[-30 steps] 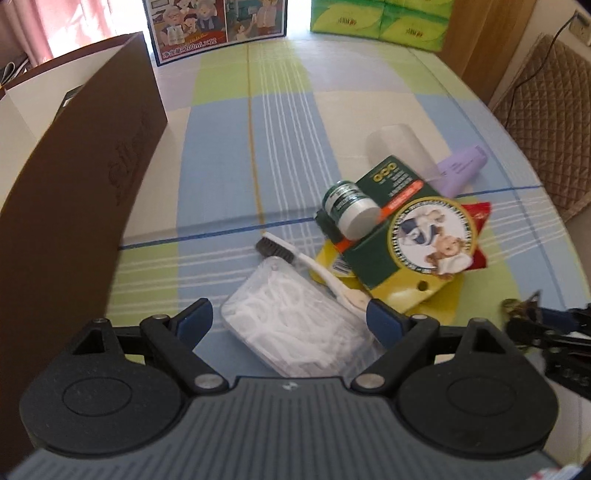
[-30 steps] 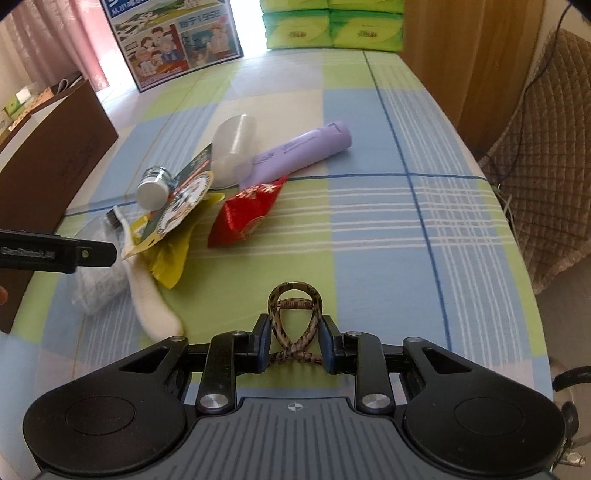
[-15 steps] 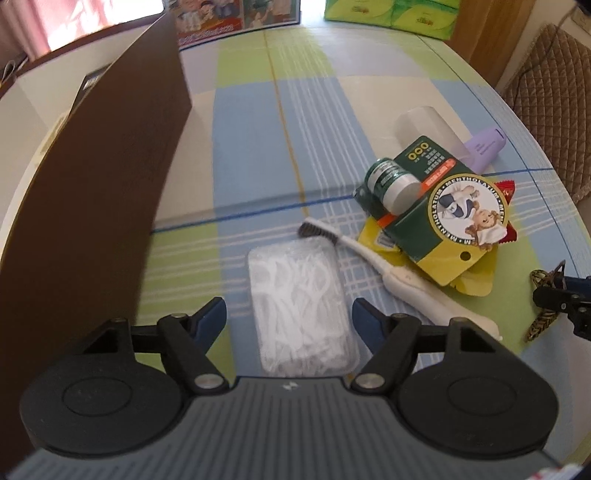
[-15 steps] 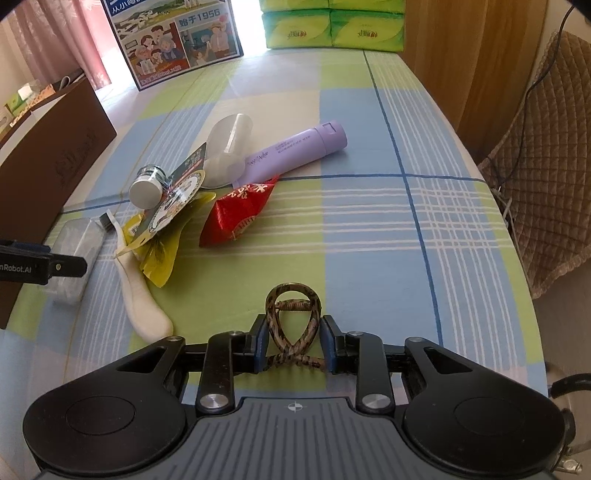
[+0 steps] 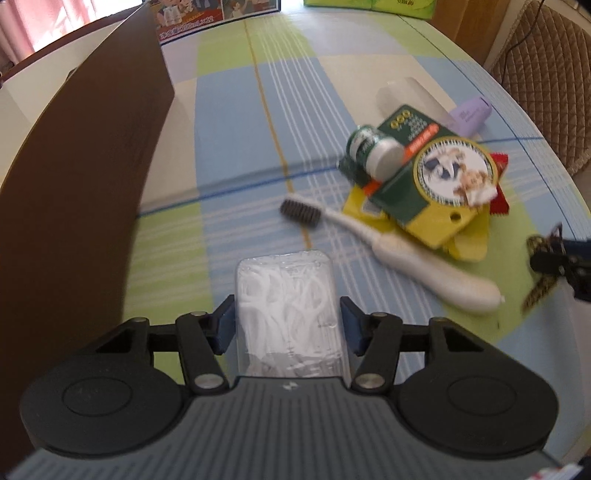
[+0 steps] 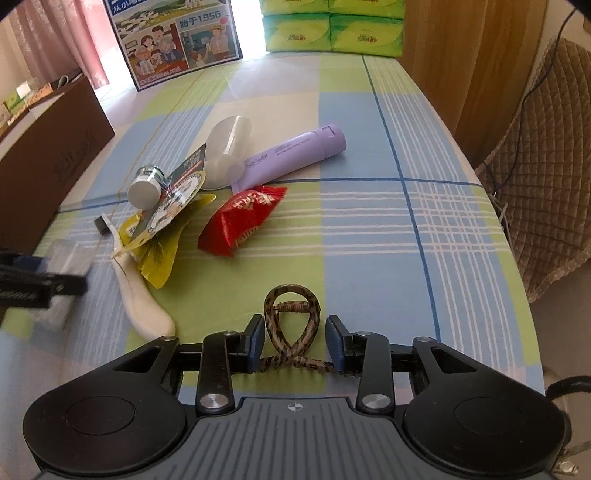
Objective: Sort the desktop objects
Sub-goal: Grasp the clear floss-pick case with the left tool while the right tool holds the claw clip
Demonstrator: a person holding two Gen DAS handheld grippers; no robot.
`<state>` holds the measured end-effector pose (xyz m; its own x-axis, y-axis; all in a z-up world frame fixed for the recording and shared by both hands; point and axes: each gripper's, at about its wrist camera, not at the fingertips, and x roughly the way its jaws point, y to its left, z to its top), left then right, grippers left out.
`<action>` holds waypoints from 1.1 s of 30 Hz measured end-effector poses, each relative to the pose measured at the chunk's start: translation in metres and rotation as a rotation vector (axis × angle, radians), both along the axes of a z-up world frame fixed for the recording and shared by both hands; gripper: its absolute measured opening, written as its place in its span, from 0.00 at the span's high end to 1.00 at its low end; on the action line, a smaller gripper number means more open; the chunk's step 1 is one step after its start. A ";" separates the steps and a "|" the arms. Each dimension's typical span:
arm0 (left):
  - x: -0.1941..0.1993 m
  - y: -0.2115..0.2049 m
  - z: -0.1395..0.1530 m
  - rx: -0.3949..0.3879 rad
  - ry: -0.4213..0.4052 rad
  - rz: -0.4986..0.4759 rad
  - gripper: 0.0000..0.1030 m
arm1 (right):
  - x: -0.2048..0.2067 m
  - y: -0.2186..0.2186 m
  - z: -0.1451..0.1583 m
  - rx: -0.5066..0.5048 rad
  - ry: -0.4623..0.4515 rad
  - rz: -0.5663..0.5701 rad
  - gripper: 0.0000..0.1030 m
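Clear, ribbed plastic is forming the flat rectangular box of white floss picks [image 5: 286,306], which is lying on the checked blue, green and cream cloth of the desk [image 5: 229,147] in the left wrist view. The left gripper [image 5: 286,325] is closing around it, its blue pads sitting just beside the box's long sides, with a sliver of gap showing on each. A tall brown cardboard box wall [image 5: 85,192] is standing along the left. Beyond the floss box a white toothbrush with dark bristles [image 5: 391,247] is lying slantwise, its neck running under a green and yellow card pack with a round cartoon label [image 5: 436,177], whose lettering is blurring out. A small green jar with a white cap [image 5: 373,149] is resting on that pack.

In the right wrist view, the right gripper [image 6: 295,341] is opening, with a leopard-patterned looped hair clip [image 6: 291,317] lying between its blue pads; the left pad is standing clear of the loop, while the clip's crossed ends are reaching out to both pads. Further off, a crinkled red foil snack packet [image 6: 240,219] is lying near a smooth lilac tube with cursive writing too small to read [image 6: 295,155] and a frosted translucent cup on its side [image 6: 227,147]. At the far edge a printed board is reading "1956" [image 6: 177,37], beside stacked green tissue packs [image 6: 332,27].
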<state>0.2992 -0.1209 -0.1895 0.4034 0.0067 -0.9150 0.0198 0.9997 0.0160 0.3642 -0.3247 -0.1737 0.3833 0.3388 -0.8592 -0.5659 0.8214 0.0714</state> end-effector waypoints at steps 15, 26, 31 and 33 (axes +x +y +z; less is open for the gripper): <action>-0.074 0.004 0.030 -0.067 -0.012 0.008 0.49 | -0.056 0.012 0.030 0.063 0.027 0.162 0.75; -0.109 0.014 0.093 -0.107 -0.160 0.002 0.49 | -0.110 0.043 0.083 0.135 -0.018 0.318 0.75; -0.126 0.029 0.123 -0.112 -0.219 0.025 0.49 | -0.129 0.065 0.110 0.181 -0.048 0.392 0.75; -0.132 0.039 0.134 -0.109 -0.236 0.038 0.49 | -0.137 0.076 0.119 0.201 -0.050 0.420 0.75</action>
<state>0.1668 -0.0821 -0.0557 0.6067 -0.0679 -0.7920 -0.0093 0.9957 -0.0926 0.2272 -0.2486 -0.0550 0.2167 0.6310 -0.7449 -0.8531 0.4933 0.1698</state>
